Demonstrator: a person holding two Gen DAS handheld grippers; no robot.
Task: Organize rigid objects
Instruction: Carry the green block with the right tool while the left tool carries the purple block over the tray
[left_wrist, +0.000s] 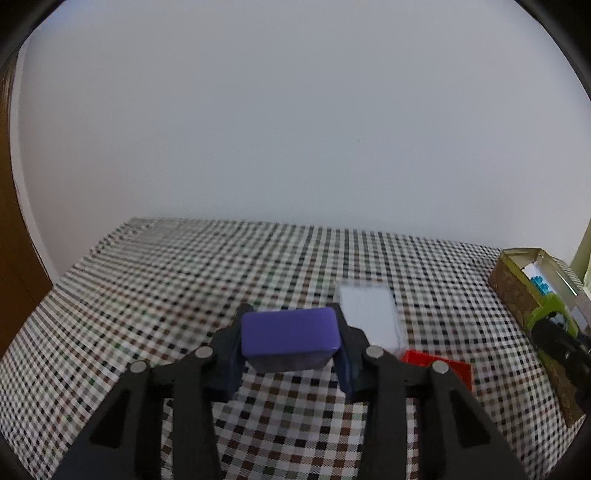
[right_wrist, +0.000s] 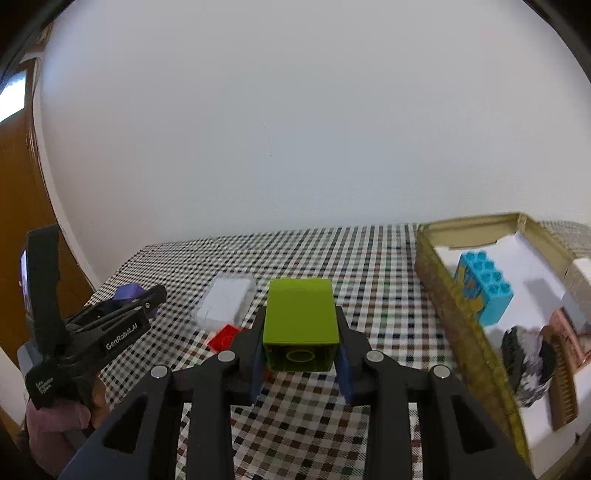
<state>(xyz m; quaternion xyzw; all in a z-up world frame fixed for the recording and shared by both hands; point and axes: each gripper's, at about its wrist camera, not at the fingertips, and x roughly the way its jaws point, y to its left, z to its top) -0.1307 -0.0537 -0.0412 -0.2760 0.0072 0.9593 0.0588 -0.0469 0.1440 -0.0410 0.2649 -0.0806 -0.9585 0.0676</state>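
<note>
Left gripper clamped on one smooth purple block with rounded corners, held above the checkered tablecloth; right gripper clamped on one lime-green brick, hollow underside toward the camera. Wide bare cloth ahead to the far edge; shallow gold-rimmed box at the right, holding one blue studded brick. On the cloth between, one clear case and one flat red piece.

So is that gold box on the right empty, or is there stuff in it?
Not empty. The gold box already holds a blue brick and a dark striped object further forward; what that object is, I cannot tell.
</note>
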